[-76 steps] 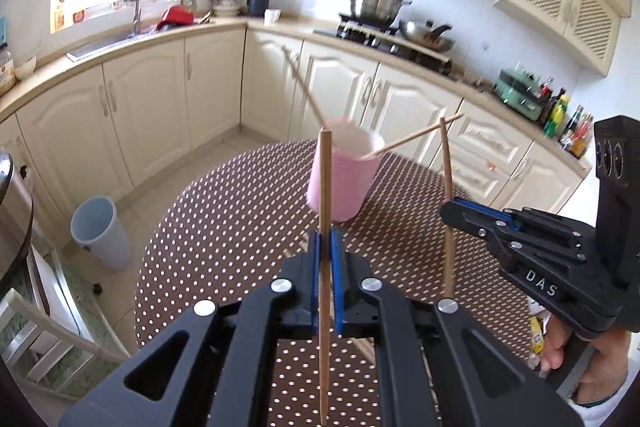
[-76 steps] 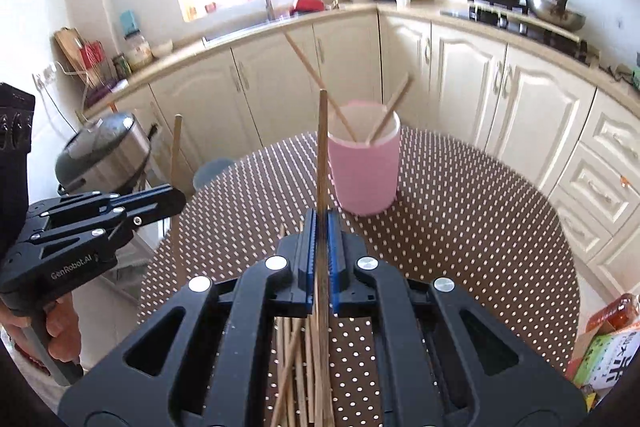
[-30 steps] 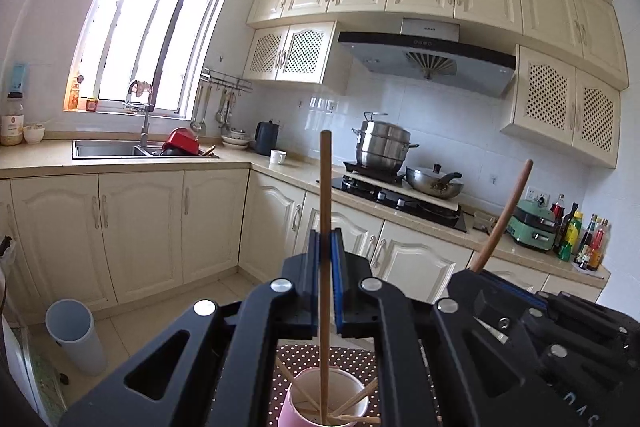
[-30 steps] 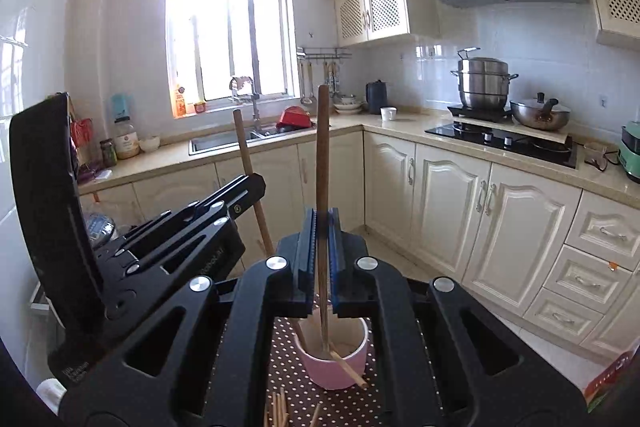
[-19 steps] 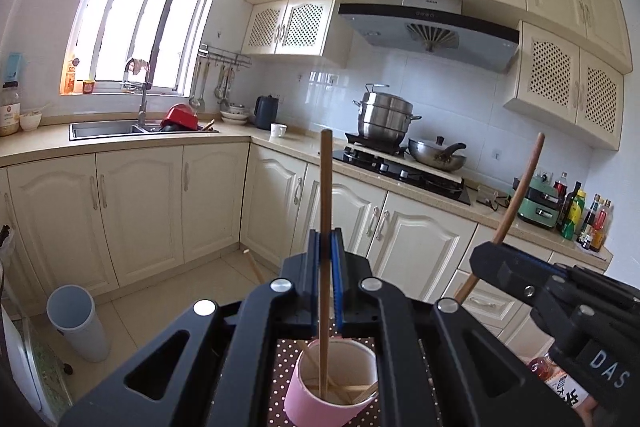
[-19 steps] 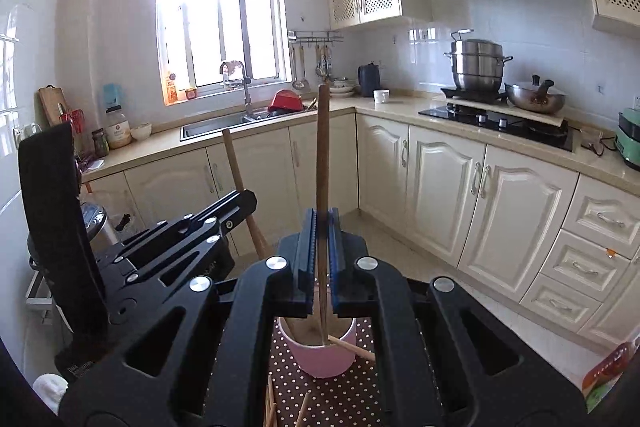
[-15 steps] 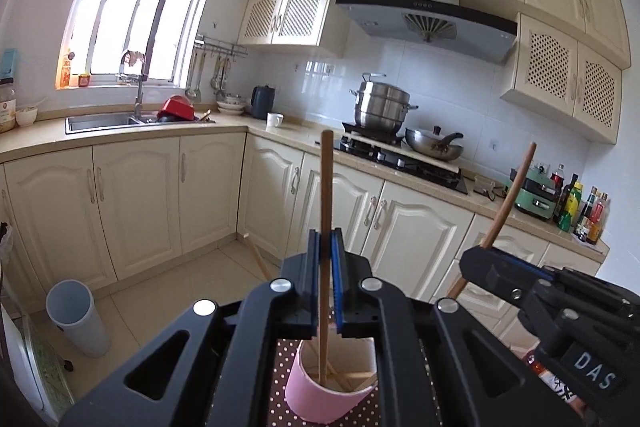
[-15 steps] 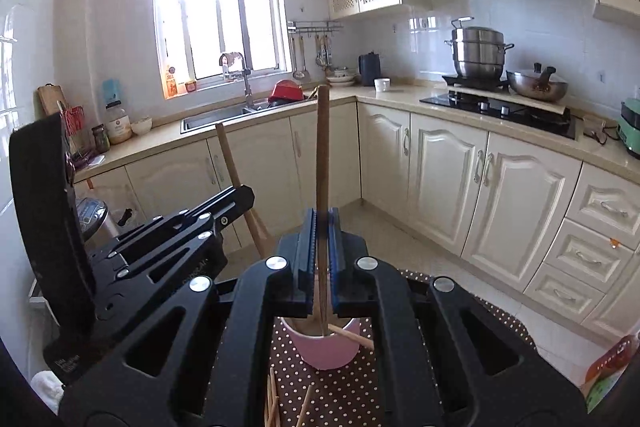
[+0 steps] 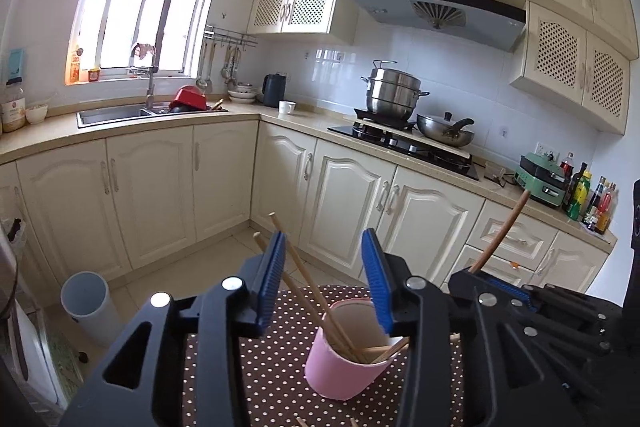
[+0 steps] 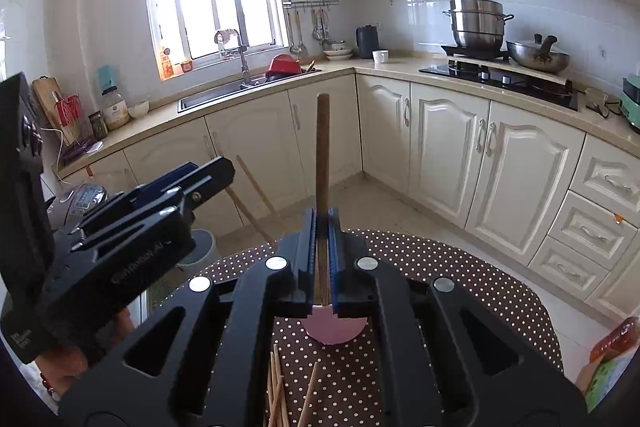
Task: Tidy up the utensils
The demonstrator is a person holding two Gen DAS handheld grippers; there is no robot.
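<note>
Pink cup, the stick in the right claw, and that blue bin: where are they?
pink cup (image 9: 340, 371): left wrist view, outer wall.
stick (image 10: 322, 163): right wrist view, mid-shaft above the right claw (image 10: 321, 227).
blue bin (image 9: 89, 303): left wrist view, side wall.

The tools look like matt black plastic, with ribbed blue pads and bright metal screws. The chopsticks and the held stick look like plain matt wood. The pink cup is smooth and matt. The bench has a brown dotted cover, cloth or vinyl. The steamer and wok are shiny metal.
</note>
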